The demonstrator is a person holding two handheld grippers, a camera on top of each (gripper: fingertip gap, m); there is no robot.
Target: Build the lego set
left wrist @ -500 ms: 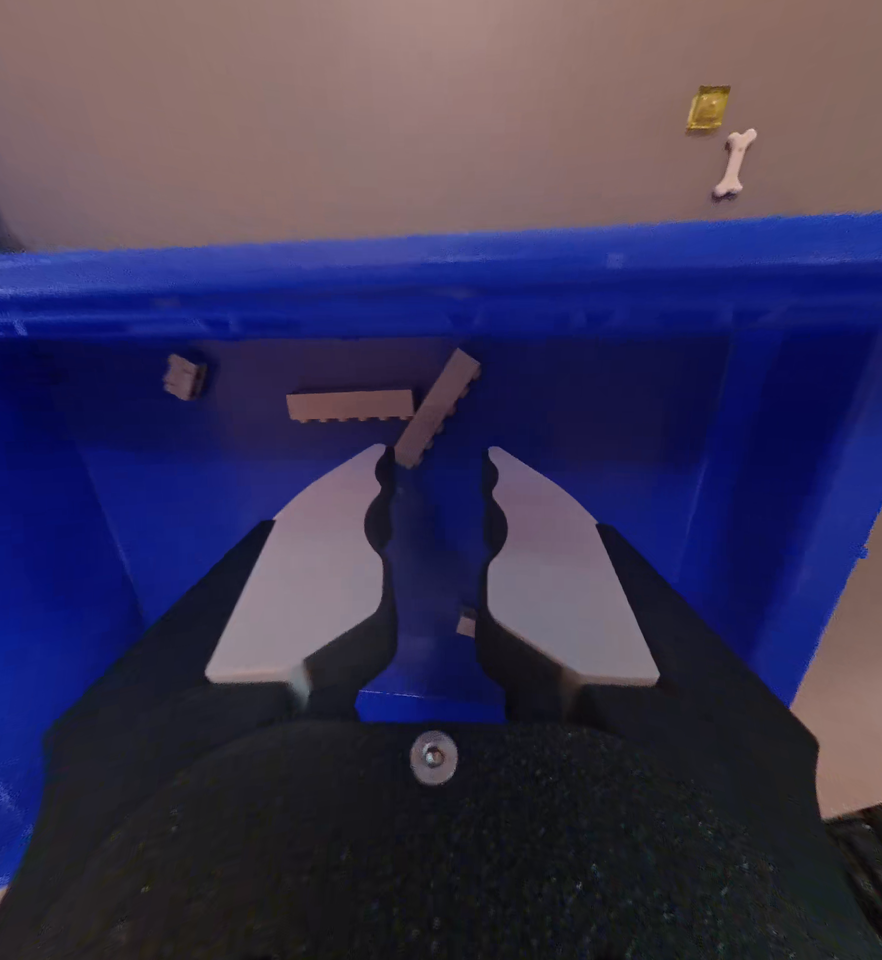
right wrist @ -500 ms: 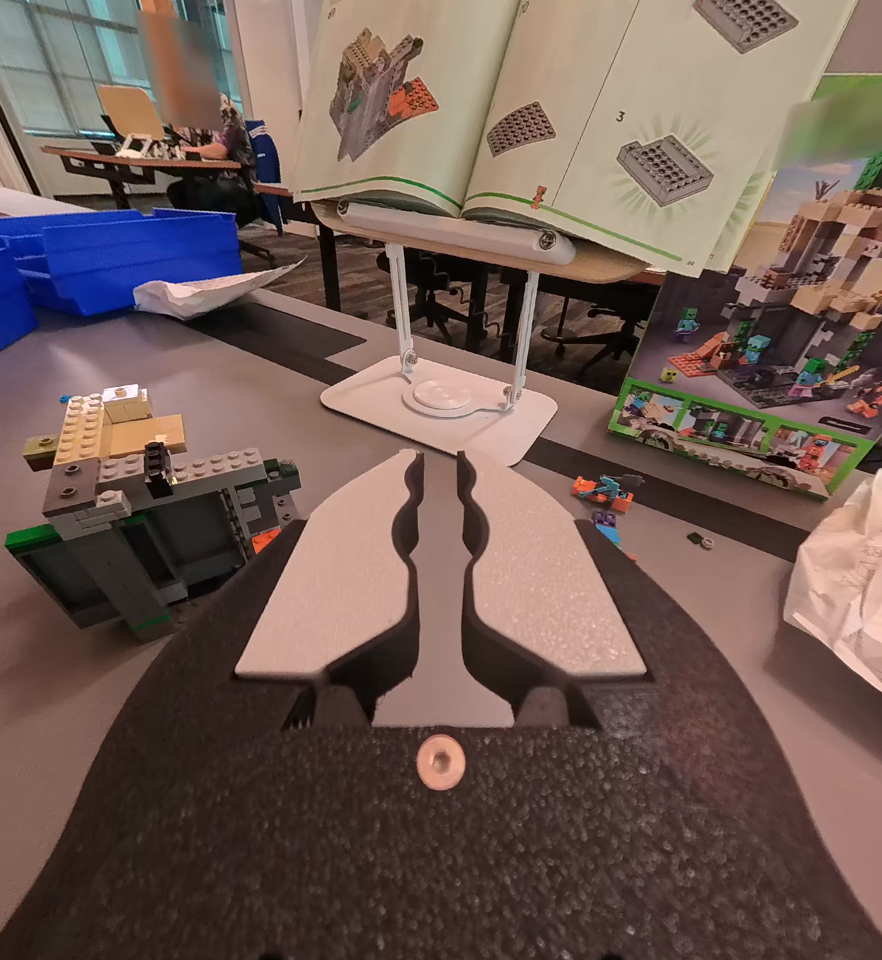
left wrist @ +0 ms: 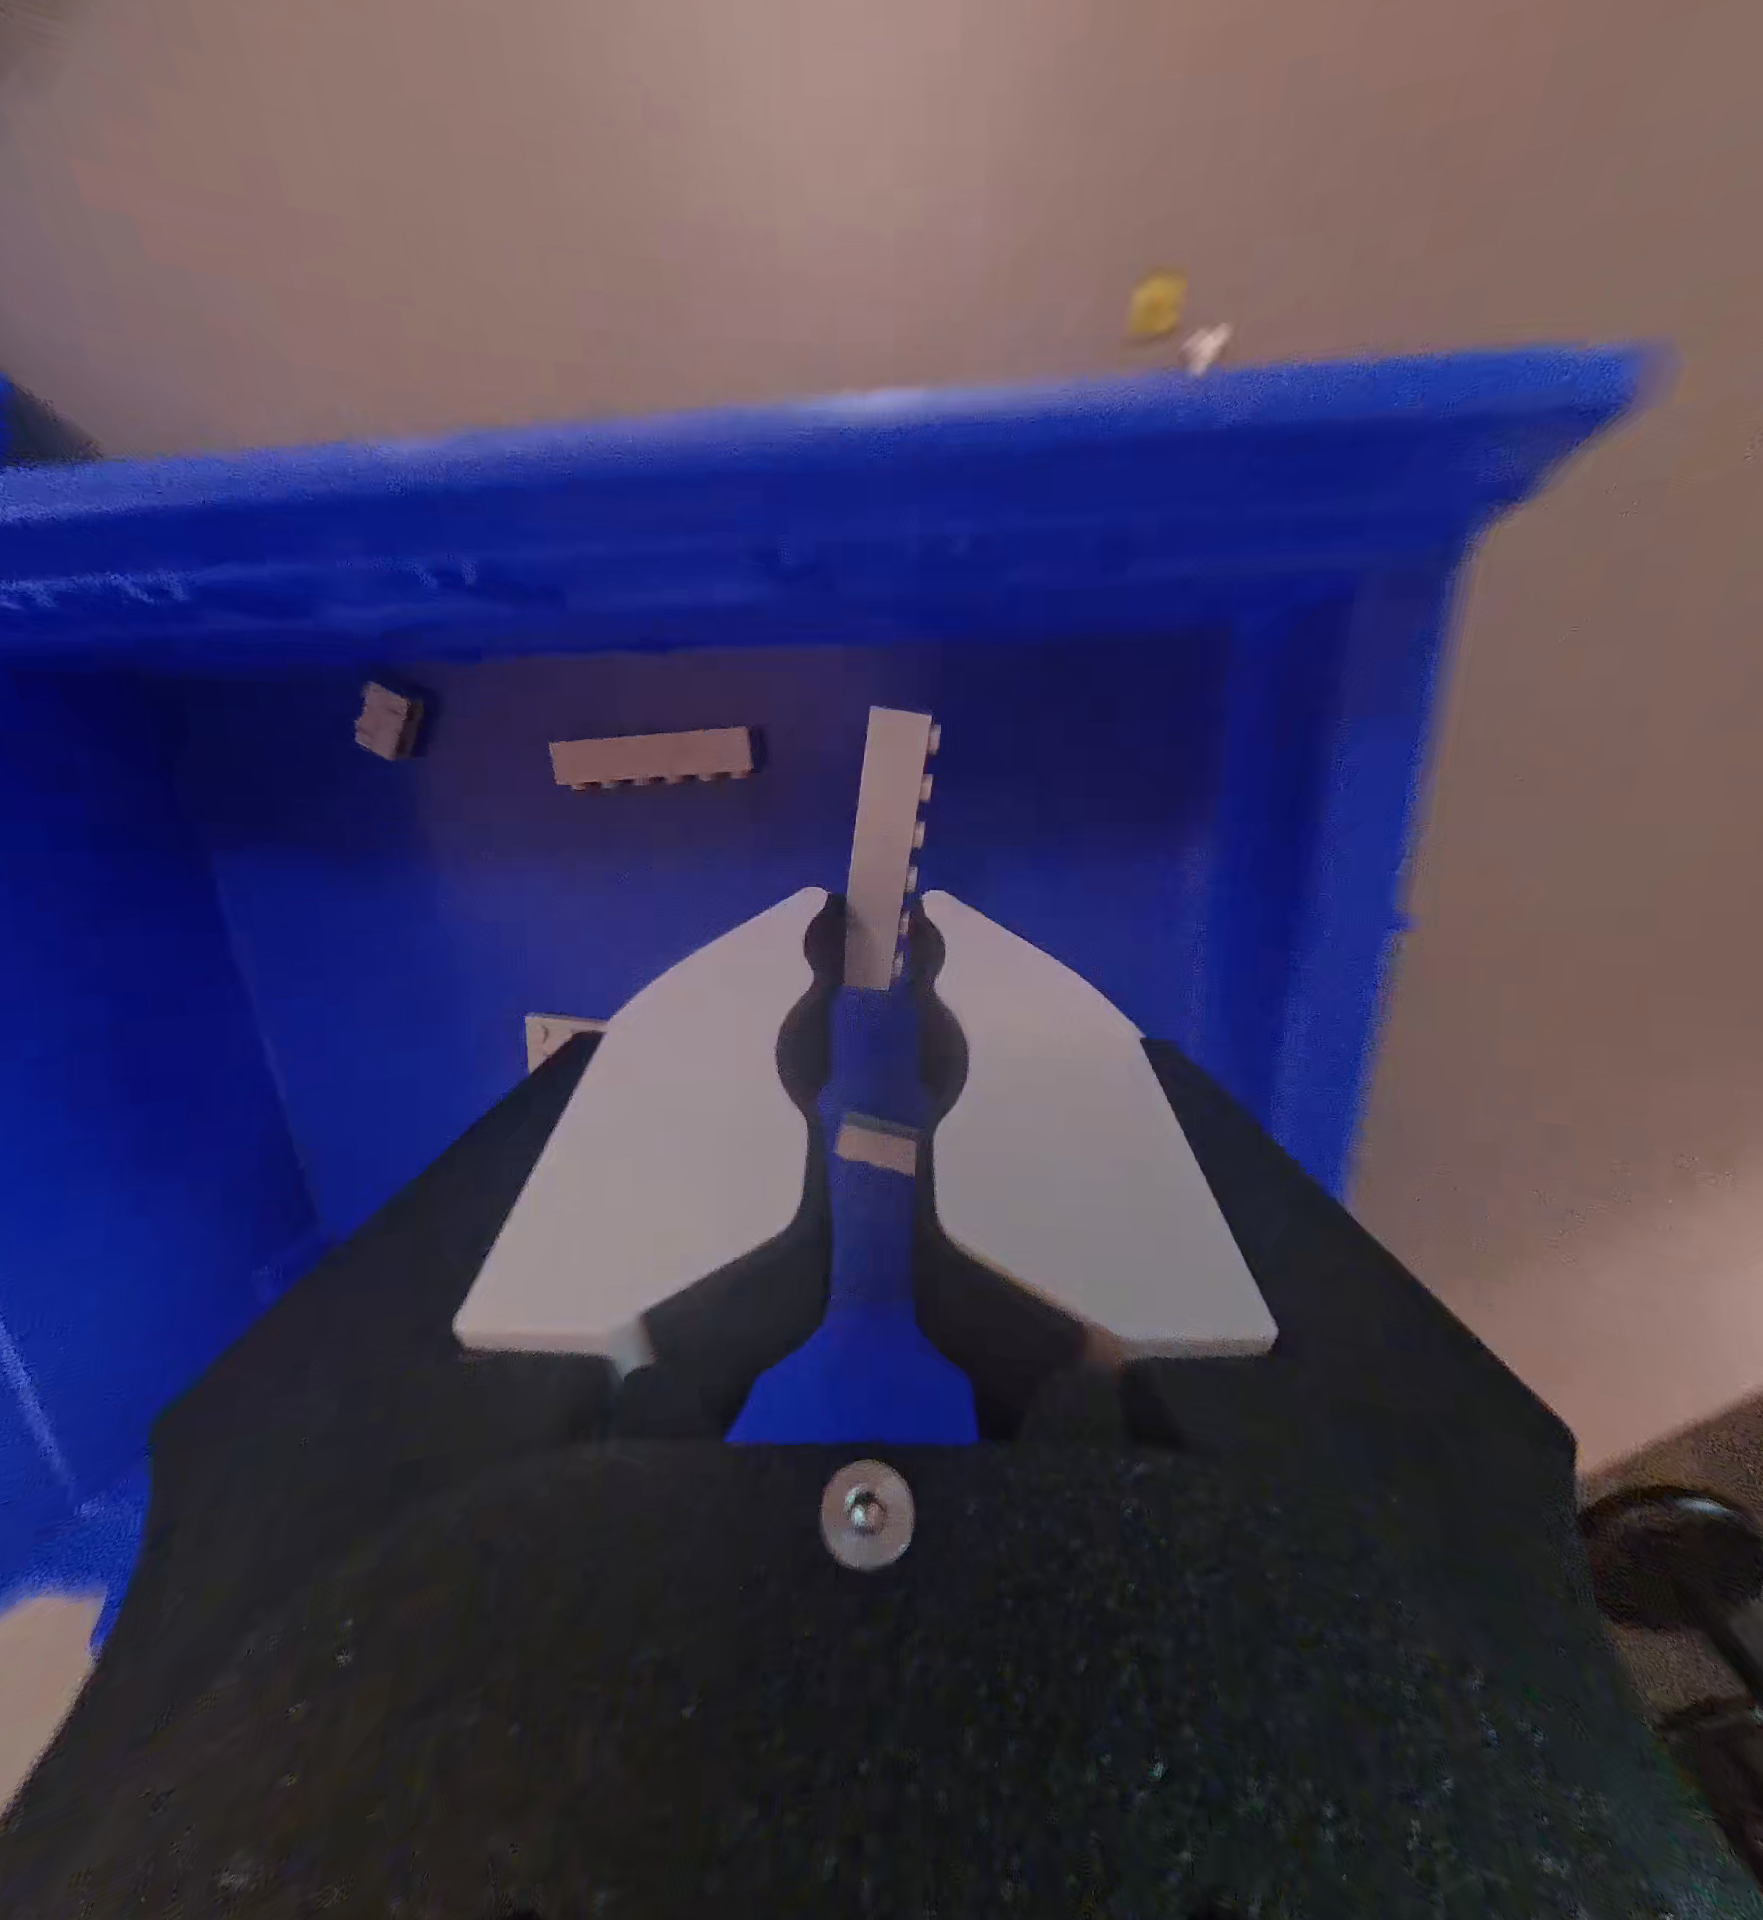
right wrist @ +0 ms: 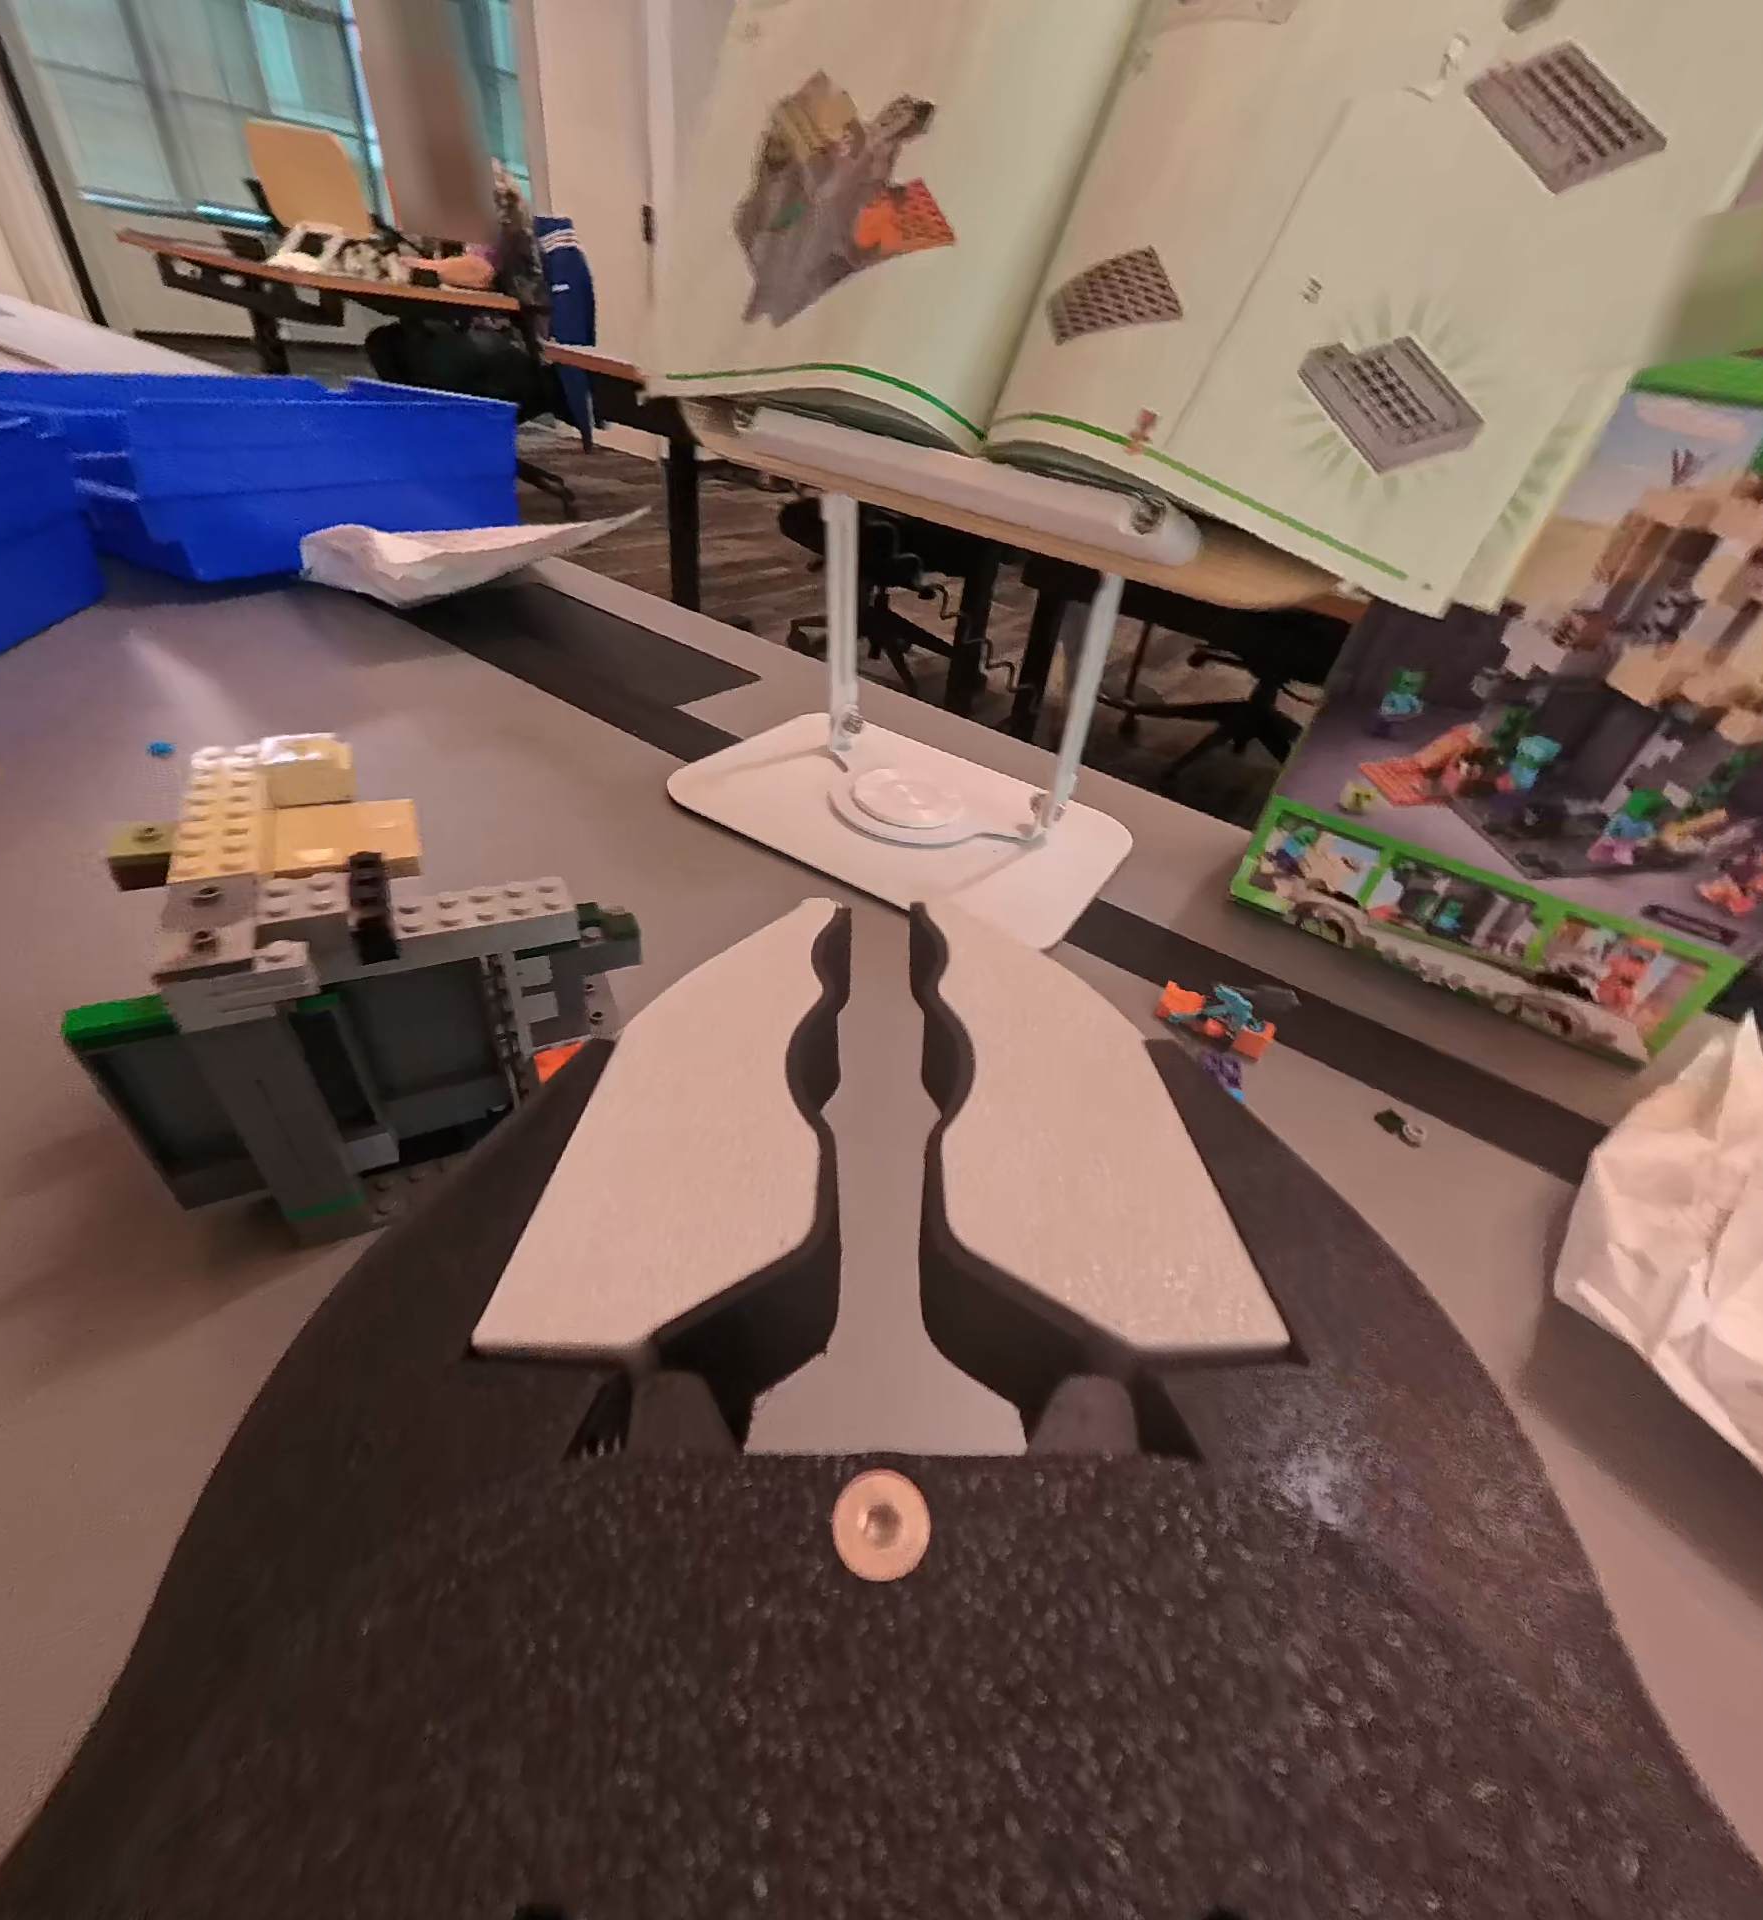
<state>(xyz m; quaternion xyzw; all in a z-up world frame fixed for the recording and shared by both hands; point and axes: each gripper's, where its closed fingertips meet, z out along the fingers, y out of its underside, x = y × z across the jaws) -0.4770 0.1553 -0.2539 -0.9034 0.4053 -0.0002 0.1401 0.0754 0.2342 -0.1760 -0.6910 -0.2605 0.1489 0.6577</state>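
Within the blue bin [left wrist: 648, 540], a small grey piece [left wrist: 389, 719] and a long grey brick [left wrist: 655, 761] are seen lying loose; another long grey brick [left wrist: 892, 831] is clenched upright by the left gripper [left wrist: 875, 914]; the right gripper [right wrist: 875, 920] is held slightly parted over the surface [right wrist: 544, 748], its fingers bare

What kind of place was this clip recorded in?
Probably an office or lab room set up for building a toy brick set: a grey table with a half-built brick model, an open instruction booklet on a stand, blue parts bins, and desks by windows.
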